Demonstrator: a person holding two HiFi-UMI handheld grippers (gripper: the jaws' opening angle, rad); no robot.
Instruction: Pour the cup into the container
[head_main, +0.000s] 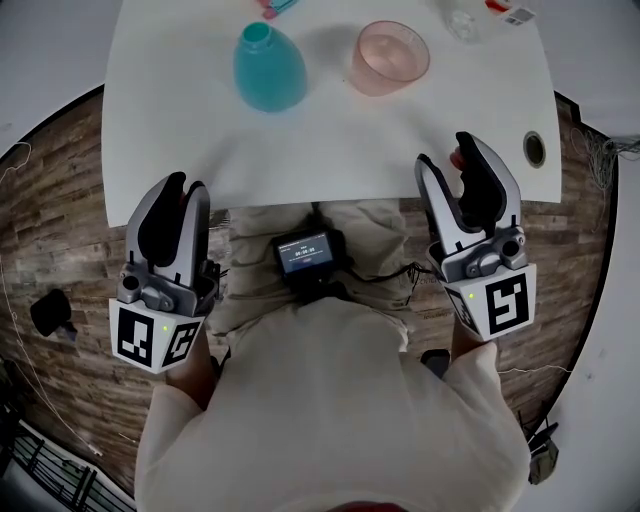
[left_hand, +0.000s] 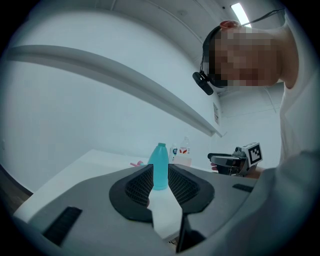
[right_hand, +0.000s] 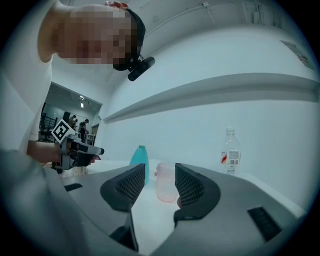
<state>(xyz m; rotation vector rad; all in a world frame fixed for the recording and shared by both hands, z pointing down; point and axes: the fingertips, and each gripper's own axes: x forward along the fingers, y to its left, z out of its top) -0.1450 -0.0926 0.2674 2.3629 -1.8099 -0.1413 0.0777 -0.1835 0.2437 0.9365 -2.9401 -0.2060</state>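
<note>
The left gripper (head_main: 186, 186) and right gripper (head_main: 447, 151) both hold their jaws spread and empty, tips at the near edge of the white table (head_main: 330, 150). Bare tabletop lies beyond. Toward the table's far side the pink cup (head_main: 390, 57) stands apart from the teal bottle (head_main: 270, 68).

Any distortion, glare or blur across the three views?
Head view: barrel distortion bows the table edges; light even, soft shadow beside the teal bottle, pink cup free of glare. Left gripper view: fisheye, dark corners, bottle sharp. Right gripper view: same vignette, cup sharp.
</note>
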